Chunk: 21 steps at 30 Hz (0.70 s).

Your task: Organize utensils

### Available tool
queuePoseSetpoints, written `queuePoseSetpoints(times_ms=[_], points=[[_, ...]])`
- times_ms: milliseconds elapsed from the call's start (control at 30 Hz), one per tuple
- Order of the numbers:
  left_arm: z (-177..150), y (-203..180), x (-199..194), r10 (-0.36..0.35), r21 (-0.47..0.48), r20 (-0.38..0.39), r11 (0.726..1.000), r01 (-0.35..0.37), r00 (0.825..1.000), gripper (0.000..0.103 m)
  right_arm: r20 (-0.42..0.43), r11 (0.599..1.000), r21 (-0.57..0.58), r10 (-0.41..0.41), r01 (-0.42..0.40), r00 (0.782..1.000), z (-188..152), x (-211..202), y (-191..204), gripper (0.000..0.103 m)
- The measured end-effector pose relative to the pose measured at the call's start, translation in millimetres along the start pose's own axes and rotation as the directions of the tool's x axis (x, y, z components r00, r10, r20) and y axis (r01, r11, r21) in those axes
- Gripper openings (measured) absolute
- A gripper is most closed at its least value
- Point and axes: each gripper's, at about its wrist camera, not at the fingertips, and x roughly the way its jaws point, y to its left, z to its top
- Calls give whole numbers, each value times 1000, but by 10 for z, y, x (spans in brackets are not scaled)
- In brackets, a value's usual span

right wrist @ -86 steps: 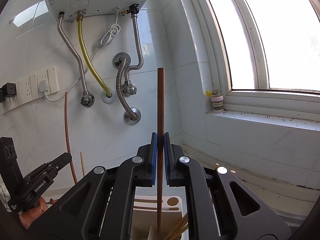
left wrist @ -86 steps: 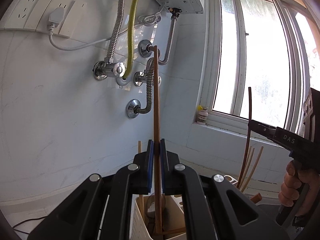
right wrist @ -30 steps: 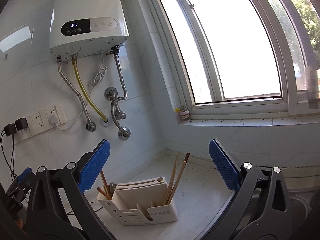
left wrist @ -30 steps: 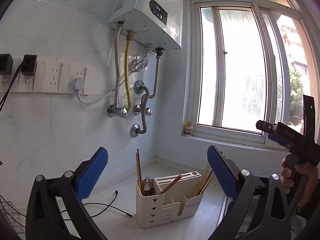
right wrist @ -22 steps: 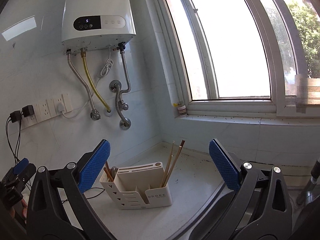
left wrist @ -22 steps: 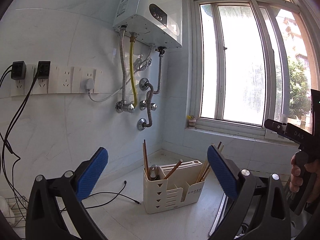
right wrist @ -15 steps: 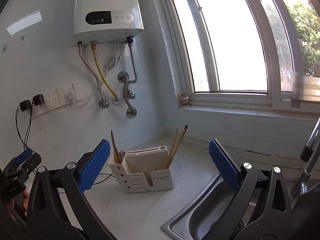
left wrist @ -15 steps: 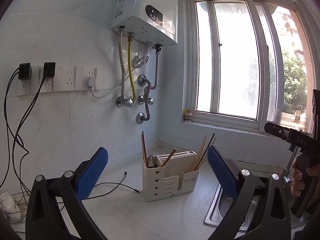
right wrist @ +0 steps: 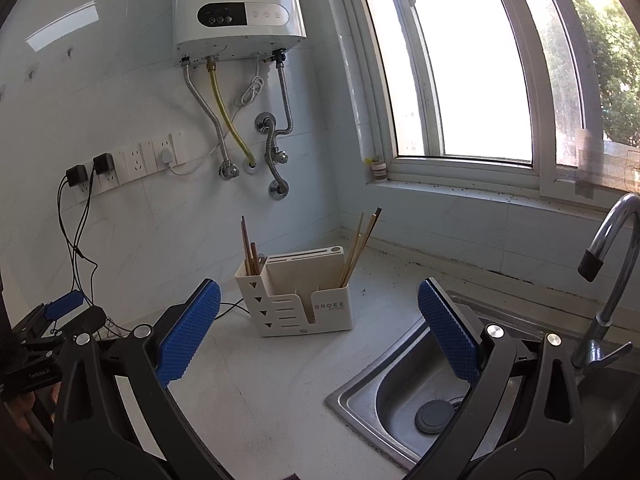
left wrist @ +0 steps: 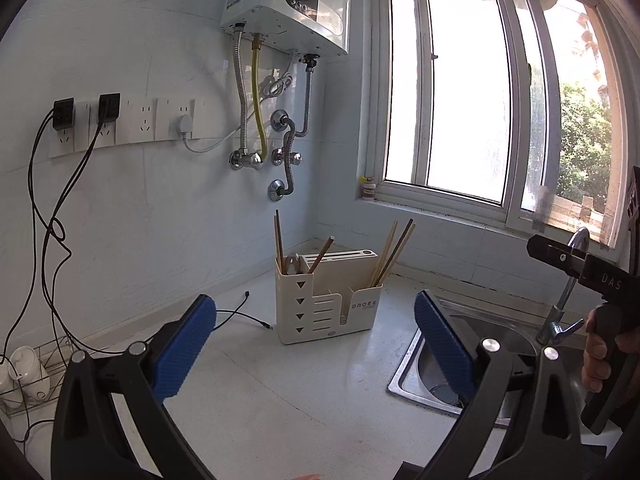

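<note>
The left gripper (left wrist: 316,340) fills the lower part of its view, its blue-padded fingers (left wrist: 184,348) spread wide with nothing between them. The right gripper (right wrist: 318,336) sits the same way in the lower part of its own view, fingers (right wrist: 448,332) wide and empty. At the right edge of the left view the right gripper's black body shows, gripped by a hand (left wrist: 600,356).

Both look down on a pale speckled desk (right wrist: 260,392) in a room corner with light tiled walls. A steel sink (right wrist: 400,396) is set into the desk at the lower right, with a curved faucet (right wrist: 612,248) at its right. A white water heater (right wrist: 236,8) hangs in the upper middle, hoses running down from it, a row of wall sockets (left wrist: 120,120) at centre left and a large window (left wrist: 460,92) at the upper right.

The cream utensil holder (right wrist: 296,300) stands on the desk in the middle of each frame, just left of the sink. Its left compartment holds dark wooden chopsticks (right wrist: 248,248), standing nearly upright; its right compartment holds lighter chopsticks (right wrist: 360,244) leaning to the right.
</note>
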Motion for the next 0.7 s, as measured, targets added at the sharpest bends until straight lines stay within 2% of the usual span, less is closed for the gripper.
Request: queuePoseSetpoints(times_ms=[267, 600, 700], points=[[67, -132, -203, 0, -60, -42, 998, -3, 999, 98, -54, 998, -42, 38, -40, 998, -35, -135, -45, 95], [-129, -259, -198, -3, -59, -178, 998, -8, 984, 98, -112, 997, -65, 29, -36, 993, -92, -275, -149, 95], [-135, -319, -217, 3, -49, -189, 999, -12, 982, 98, -134, 997, -66, 42, -51, 990, -110, -299, -155, 95]])
